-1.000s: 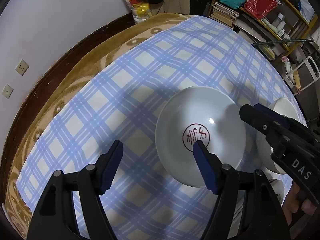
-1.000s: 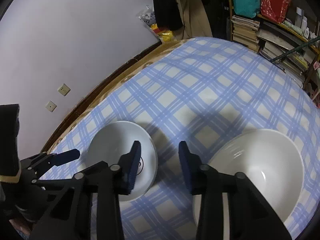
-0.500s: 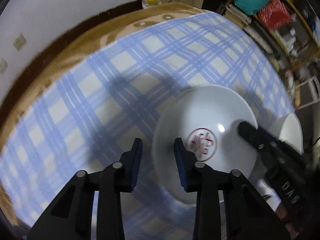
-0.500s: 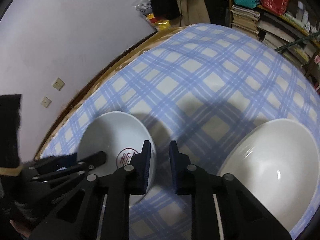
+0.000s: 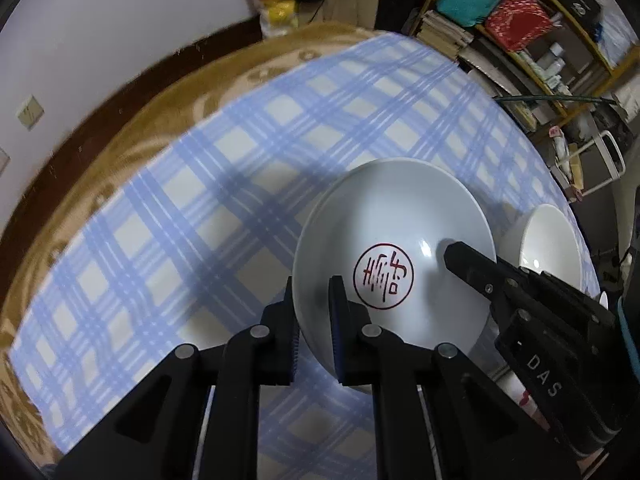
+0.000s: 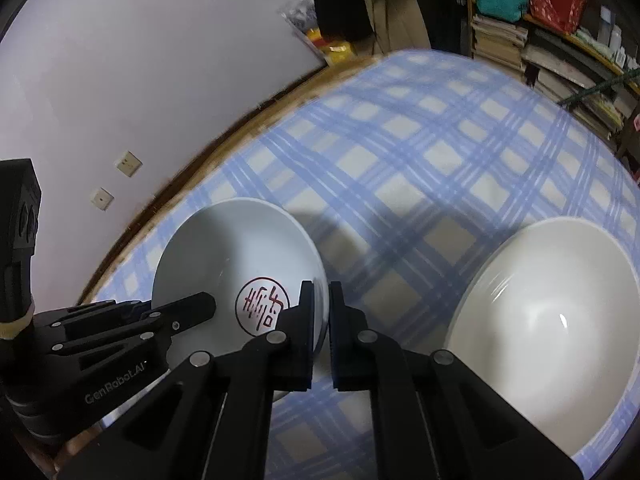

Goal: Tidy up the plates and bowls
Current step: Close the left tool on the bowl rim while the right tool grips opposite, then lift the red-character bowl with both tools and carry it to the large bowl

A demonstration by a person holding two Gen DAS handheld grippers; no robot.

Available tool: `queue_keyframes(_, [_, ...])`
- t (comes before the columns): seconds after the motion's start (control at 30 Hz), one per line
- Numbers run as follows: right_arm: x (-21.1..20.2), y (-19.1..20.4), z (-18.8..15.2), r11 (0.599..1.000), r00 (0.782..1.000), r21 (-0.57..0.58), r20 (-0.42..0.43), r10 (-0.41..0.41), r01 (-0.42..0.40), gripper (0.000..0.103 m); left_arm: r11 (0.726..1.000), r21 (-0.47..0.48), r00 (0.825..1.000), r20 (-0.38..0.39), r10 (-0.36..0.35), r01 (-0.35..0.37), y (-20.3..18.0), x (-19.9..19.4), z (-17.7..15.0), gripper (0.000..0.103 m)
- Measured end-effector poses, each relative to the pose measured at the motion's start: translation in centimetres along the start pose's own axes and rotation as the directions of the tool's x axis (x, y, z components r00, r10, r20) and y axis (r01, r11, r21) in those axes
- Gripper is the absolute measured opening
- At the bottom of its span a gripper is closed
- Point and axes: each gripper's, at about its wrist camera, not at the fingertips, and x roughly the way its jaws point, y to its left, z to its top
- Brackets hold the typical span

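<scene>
A white bowl with a red seal mark (image 5: 400, 220) sits on the blue checked tablecloth (image 5: 200, 220). My left gripper (image 5: 314, 300) is shut on its near-left rim. My right gripper (image 6: 321, 304) is shut on its right rim; the bowl also shows in the right wrist view (image 6: 224, 256). A larger plain white bowl (image 6: 552, 304) stands to the right, apart from the right gripper, and shows in the left wrist view (image 5: 548, 236). The right gripper's finger (image 5: 472, 264) lies across the marked bowl in the left wrist view.
The round table has a brown patterned under-cloth (image 5: 132, 120) and stands close to a white wall (image 6: 140, 60). Shelves with books and boxes (image 5: 520, 20) stand behind the table. A white item (image 5: 520, 396) lies near the table's front edge, partly hidden.
Both grippers moved in and closed onto opposite rims of the marked bowl. One second ago both were open.
</scene>
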Motion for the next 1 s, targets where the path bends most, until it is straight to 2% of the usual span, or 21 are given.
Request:
queue_keyframes(0.27, [-4.8,0.8,0.6,0.999,0.996,-0.024,0.084,-0.024,0.026,0.008,0.996,0.080,0.996,0.081,-0.033,0.026,-2.7,-4.0,-0.2,0.012])
queue_keyframes(0.47, [-8.8,-1.1,0.1,0.999,0.988,0.019,0.145,-0.050,0.048,0.008,0.985,0.174,0.990,0.135,-0.028,0.004,-6.8,-6.5,-0.4,0.012])
queue_keyframes(0.6, [-11.2,-3.0,-0.4,0.994,0.979,0.066,0.179,-0.102,0.091,0.008,0.971,0.239,0.987,0.159,-0.027,-0.012,-10.3,-7.7,-0.3,0.012])
queue_keyframes(0.8, [-14.3,-6.9,-1.4,0.981,0.972,0.178,0.207,-0.111,0.075,0.008,0.938,0.347,0.984,0.160,-0.074,0.014,-15.0,-8.0,-0.5,0.013])
queue_keyframes(0.9, [-15.5,-8.3,-2.3,0.974,0.966,0.208,0.220,-0.135,0.089,0.008,0.929,0.368,0.985,0.140,-0.101,0.042,-16.5,-7.6,-0.8,0.013])
queue_keyframes(1.0, [-16.0,-9.5,-3.2,0.968,0.962,0.228,0.222,-0.157,0.105,0.008,0.914,0.406,0.987,0.137,-0.088,0.025,-18.4,-7.3,-1.1,0.013])
